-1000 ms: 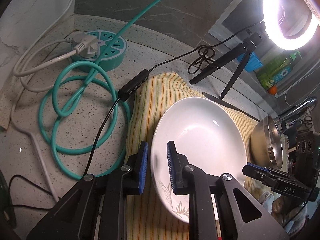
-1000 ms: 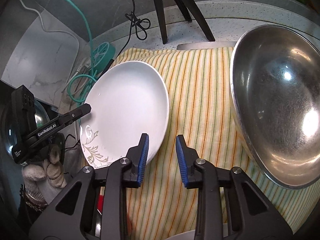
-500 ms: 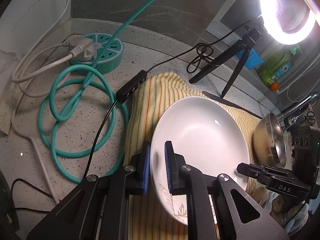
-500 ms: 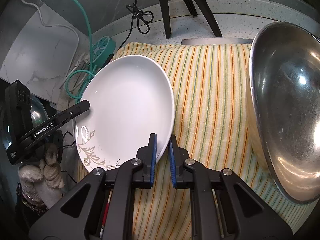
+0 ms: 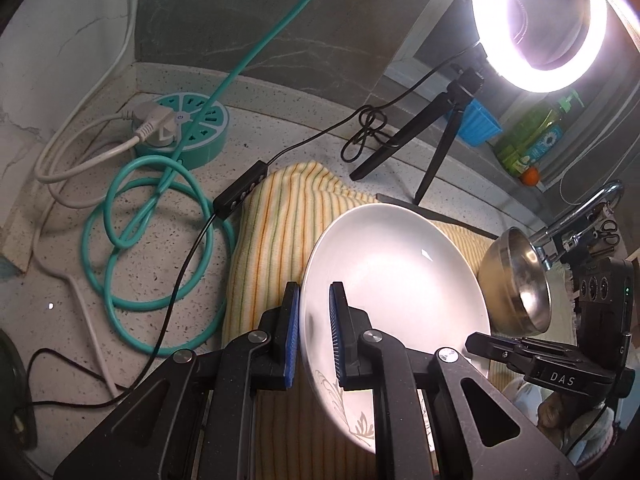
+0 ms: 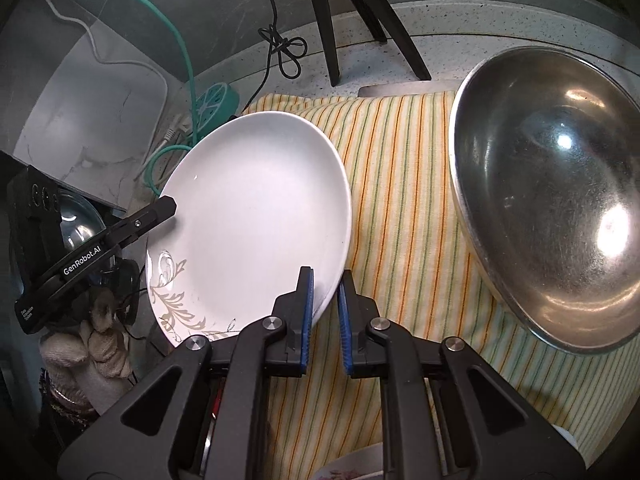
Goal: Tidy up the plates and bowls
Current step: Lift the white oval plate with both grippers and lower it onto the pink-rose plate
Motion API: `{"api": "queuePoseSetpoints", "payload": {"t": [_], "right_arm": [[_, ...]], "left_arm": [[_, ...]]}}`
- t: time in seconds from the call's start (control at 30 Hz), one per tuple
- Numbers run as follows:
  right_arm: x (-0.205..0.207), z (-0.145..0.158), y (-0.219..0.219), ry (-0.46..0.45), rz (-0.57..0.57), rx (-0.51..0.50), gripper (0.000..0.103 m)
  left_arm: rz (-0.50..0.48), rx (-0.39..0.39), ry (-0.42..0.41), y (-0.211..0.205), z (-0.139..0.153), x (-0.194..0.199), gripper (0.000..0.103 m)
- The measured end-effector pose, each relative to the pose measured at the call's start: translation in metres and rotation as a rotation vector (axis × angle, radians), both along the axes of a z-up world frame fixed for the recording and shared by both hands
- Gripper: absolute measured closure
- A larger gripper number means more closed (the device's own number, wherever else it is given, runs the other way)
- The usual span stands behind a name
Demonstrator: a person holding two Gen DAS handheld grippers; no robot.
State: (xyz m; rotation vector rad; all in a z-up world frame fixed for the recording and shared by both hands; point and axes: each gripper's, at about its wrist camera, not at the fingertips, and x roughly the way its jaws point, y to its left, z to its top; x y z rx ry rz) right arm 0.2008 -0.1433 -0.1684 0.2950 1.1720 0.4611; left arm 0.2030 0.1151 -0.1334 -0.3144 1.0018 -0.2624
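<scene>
A white plate (image 5: 396, 292) with a grey leaf pattern is held above the yellow striped cloth (image 5: 272, 240). My left gripper (image 5: 314, 332) is shut on its left rim. My right gripper (image 6: 325, 316) is shut on its right rim; the plate (image 6: 256, 232) looks tilted in the right wrist view. A large steel bowl (image 6: 560, 192) lies on the cloth (image 6: 404, 208) to the right of the plate. It also shows in the left wrist view (image 5: 516, 280), behind the right gripper's body (image 5: 560, 364).
A teal round power strip (image 5: 188, 132) with coiled teal cable (image 5: 132, 236) and white cord sits left on the speckled counter. A ring light (image 5: 540, 24) on a black tripod (image 5: 420, 148) stands behind the cloth. A tap (image 5: 580, 212) and bottles are at far right.
Both grippers have closed on the plate's opposite rims. The plate has come up off the cloth and sits closer in the right wrist view.
</scene>
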Motion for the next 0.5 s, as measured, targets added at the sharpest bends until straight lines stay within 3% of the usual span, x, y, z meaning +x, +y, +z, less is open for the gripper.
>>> {"api": "queuePoseSetpoints", "payload": {"t": [0.5], "right_arm": [[-0.040, 0.040, -0.036, -0.067, -0.005, 0.041, 0.091]], "left_arm": [[0.000, -0.018, -0.068, -0.028, 0.041, -0.042, 0.091]]}}
